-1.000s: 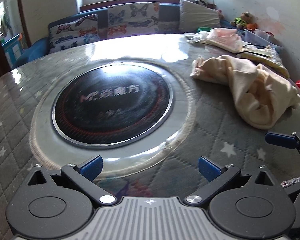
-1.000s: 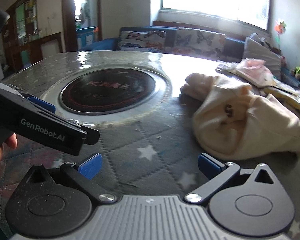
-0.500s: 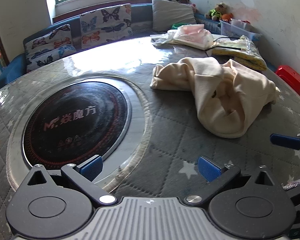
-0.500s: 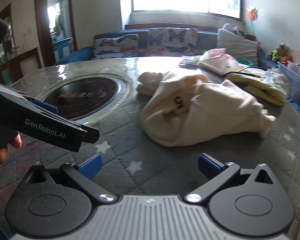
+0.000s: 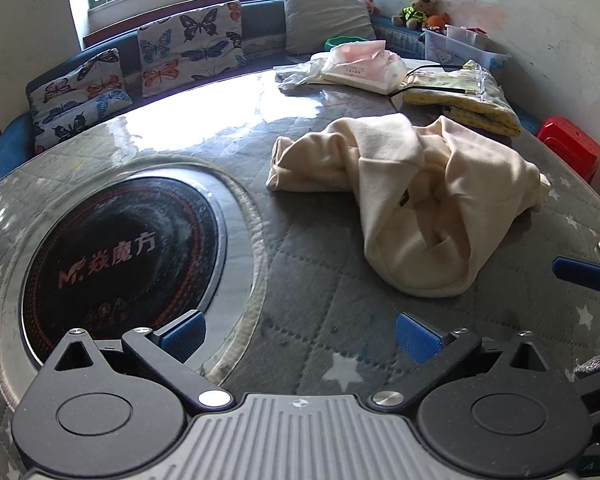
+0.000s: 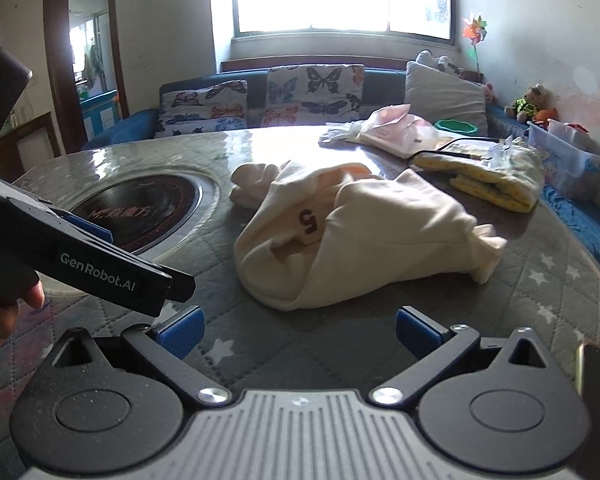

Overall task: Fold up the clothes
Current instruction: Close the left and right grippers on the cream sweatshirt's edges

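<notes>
A crumpled cream garment [image 5: 416, 200] lies in a heap on the round grey quilted table [image 5: 308, 276]. In the right wrist view the garment [image 6: 352, 236] shows a dark "5" mark. My left gripper [image 5: 300, 334] is open and empty, low over the table, short of the garment and to its left. My right gripper [image 6: 298, 330] is open and empty, just in front of the garment's near edge. The left gripper's body [image 6: 80, 256] shows at the left of the right wrist view. One blue fingertip [image 5: 580, 274] of the right gripper shows at the right edge of the left wrist view.
A black round cooktop [image 5: 116, 248] is set in the table's left part. Folded pink [image 5: 364, 66] and yellow [image 5: 464, 100] clothes lie at the table's far right. A sofa with butterfly cushions [image 5: 188, 52] stands behind. A red stool [image 5: 570, 148] stands to the right.
Both grippers have swung right and moved toward the cream garment, which now sits larger and more central in both views. Both stay open. The garment has not moved.
</notes>
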Demonstrator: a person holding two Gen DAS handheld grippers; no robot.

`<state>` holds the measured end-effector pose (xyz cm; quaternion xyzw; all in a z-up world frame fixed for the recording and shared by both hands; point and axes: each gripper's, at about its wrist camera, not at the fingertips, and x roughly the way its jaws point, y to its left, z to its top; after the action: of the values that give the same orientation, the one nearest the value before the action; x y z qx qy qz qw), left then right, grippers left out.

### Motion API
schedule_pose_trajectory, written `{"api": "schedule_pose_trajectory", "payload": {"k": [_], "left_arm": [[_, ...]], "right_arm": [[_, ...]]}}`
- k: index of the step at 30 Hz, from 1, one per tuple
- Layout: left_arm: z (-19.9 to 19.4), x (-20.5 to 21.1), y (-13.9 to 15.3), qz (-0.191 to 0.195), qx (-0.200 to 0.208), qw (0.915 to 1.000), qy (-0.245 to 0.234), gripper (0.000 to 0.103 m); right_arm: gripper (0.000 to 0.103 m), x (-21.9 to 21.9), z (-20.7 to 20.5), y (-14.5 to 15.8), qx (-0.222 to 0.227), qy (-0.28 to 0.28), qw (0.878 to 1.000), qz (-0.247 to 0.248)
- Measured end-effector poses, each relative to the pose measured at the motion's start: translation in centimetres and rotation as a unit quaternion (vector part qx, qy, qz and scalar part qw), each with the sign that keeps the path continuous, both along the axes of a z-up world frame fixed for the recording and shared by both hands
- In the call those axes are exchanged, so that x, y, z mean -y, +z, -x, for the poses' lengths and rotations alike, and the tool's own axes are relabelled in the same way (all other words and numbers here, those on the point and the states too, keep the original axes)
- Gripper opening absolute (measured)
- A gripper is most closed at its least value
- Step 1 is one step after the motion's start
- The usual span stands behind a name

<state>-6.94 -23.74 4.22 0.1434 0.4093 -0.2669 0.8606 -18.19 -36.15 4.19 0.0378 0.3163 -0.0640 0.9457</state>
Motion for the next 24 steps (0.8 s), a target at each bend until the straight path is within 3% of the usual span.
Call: {"api": "schedule_pose_trajectory", "payload": {"k": [8, 10, 17, 24], "left_arm": [[-0.9, 1.6, 1.1, 0.002, 0.008, 0.9999, -0.009, 0.103], [-1.0, 1.8, 1.2, 0.002, 0.009, 0.9999, -0.012, 0.103], [-1.3, 2.8, 2.0, 0.011, 0.016, 0.9995, -0.025, 0.103], [-2.1, 4.4, 3.1, 0.027, 0.022, 0.9982, -0.048, 0.095]], "right_arm": [[0.102, 1.6, -0.4, 0.9, 0.008, -0.027, 1.0, 0.0], [0.096, 1.9, -0.5, 1.0, 0.009, -0.034, 0.999, -0.002], [0.092, 2.5, -0.8, 1.2, 0.009, -0.043, 0.999, -0.004], [0.087, 2.9, -1.6, 1.7, 0.017, -0.044, 0.999, 0.0]]}}
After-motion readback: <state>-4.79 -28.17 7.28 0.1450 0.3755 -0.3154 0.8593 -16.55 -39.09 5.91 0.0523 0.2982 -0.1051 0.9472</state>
